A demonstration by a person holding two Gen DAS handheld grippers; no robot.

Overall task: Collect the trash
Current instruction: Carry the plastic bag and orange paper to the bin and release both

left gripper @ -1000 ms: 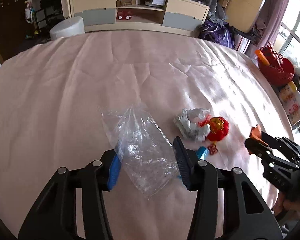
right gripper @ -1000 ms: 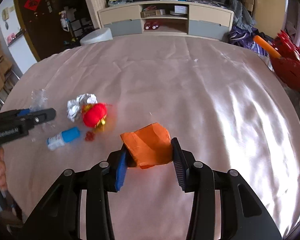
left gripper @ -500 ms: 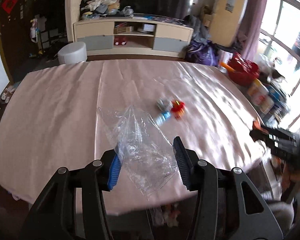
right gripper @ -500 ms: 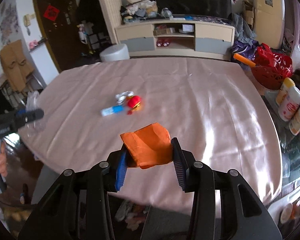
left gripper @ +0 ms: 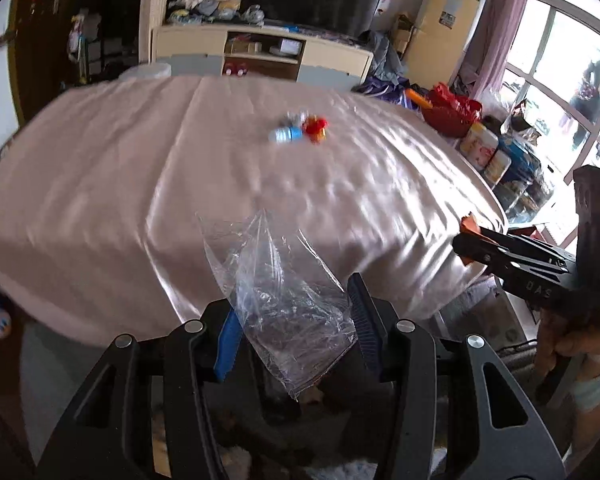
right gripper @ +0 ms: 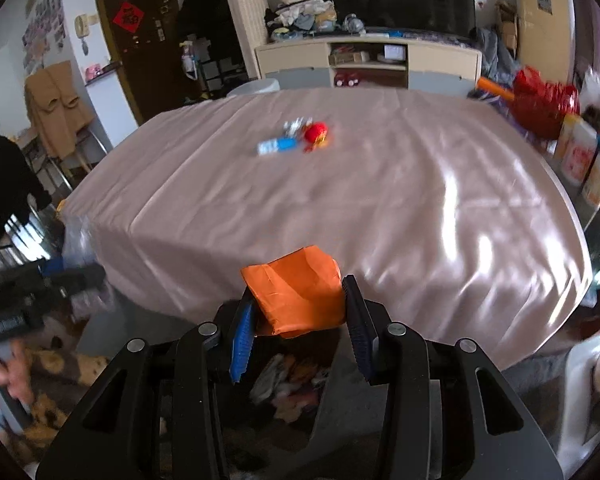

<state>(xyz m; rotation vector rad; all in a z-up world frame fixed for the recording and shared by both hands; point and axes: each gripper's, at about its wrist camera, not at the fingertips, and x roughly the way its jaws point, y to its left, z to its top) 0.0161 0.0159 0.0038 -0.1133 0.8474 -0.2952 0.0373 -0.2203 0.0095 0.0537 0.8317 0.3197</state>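
Observation:
My left gripper is shut on a crumpled clear plastic bag, held off the near edge of the pink-clothed table. My right gripper is shut on a folded orange paper, also past the table's near edge, above a dark bin with trash on the floor. The right gripper also shows at the right of the left wrist view. On the table lie a blue and white tube, a red ornament and crumpled foil.
A TV cabinet stands behind the table. A red basket and several containers sit at the right. A chair with clothes is at the left. A patterned rug lies below.
Both grippers have pulled back and up from the table with their loads. The table items now look far off, and the floor and bin have come into view below.

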